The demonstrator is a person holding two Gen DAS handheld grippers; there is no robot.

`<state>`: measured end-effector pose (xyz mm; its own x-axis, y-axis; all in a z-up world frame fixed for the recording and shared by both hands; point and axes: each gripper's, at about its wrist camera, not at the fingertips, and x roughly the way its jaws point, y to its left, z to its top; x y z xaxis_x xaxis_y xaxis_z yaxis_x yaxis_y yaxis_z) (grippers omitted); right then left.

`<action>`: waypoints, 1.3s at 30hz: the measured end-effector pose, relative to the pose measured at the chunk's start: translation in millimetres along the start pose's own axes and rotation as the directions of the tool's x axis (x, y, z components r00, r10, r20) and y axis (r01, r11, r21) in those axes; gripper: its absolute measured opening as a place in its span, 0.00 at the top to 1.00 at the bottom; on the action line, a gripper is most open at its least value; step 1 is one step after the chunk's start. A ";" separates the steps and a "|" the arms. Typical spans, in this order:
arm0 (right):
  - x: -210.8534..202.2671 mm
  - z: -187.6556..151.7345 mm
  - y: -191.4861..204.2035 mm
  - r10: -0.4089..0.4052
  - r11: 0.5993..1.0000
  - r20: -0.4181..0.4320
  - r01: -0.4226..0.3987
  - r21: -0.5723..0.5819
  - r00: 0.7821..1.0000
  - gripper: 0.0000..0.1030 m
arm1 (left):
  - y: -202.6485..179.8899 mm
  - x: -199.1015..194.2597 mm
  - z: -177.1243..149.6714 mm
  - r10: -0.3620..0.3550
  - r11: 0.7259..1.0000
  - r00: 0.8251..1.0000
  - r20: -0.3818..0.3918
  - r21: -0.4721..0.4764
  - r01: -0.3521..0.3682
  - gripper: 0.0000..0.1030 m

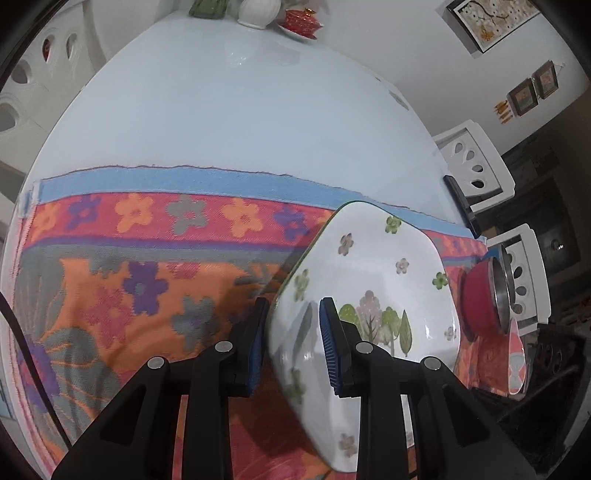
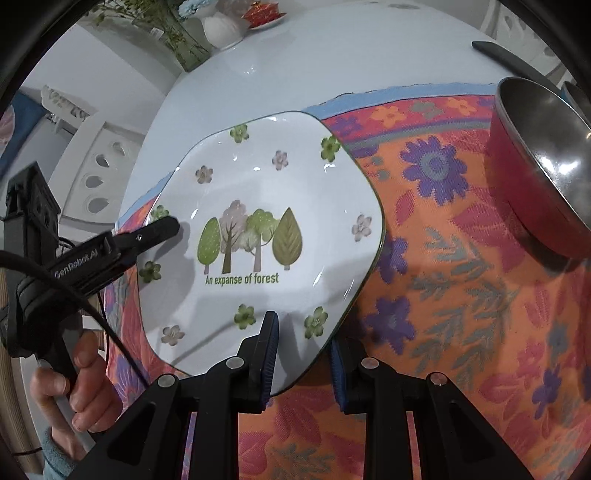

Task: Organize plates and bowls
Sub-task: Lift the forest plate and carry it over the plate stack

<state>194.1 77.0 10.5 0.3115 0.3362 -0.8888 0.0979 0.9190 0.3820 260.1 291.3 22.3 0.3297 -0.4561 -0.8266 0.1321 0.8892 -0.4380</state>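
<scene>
A white square plate (image 1: 373, 273) printed with trees and flowers is held tilted above the floral cloth. My left gripper (image 1: 295, 343) is shut on the plate's near rim, one blue pad above and one below. In the right wrist view the same plate (image 2: 258, 192) fills the centre, with the left gripper (image 2: 162, 229) clamped on its left rim. My right gripper (image 2: 303, 354) stands at the plate's near corner with its jaws on either side of the rim; I cannot tell if the pads press it. A red bowl with a steel inside (image 2: 535, 170) sits at the right and also shows in the left wrist view (image 1: 484, 299).
An orange and pink floral cloth (image 1: 140, 280) covers the near part of a pale blue table (image 1: 236, 110). A white vase (image 1: 258, 11) and a red lidded dish (image 1: 301, 20) stand at the far end. White chairs (image 1: 476, 166) line the right side. A pink plate (image 1: 515, 362) lies by the bowl.
</scene>
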 end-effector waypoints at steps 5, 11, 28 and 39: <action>8.7 27.9 -27.8 0.043 0.996 -0.003 -0.043 0.072 0.999 0.76 | -3.6 10.1 4.5 0.006 1.000 1.000 -0.007 0.014 -0.006 0.76; 9.5 37.6 -9.3 -0.013 0.998 0.056 0.016 -0.057 0.998 0.73 | -14.9 11.4 3.4 0.050 0.995 0.999 0.003 0.083 -0.050 0.74; -89.0 -20.7 41.3 0.066 0.973 0.139 -0.033 -0.230 0.988 0.73 | -51.2 -122.4 -52.7 0.030 0.985 0.981 0.189 0.160 -0.061 0.74; -156.1 -109.2 74.8 0.119 0.964 0.185 -0.069 -0.257 0.975 0.73 | -66.7 -205.8 -120.2 0.006 0.985 0.954 0.301 0.162 -0.057 0.74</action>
<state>49.5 115.8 150.2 0.4903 0.3995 -0.7746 -0.1700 0.9155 0.3646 71.1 321.6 179.2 0.5967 -0.4189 -0.6844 0.2625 0.9079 -0.3268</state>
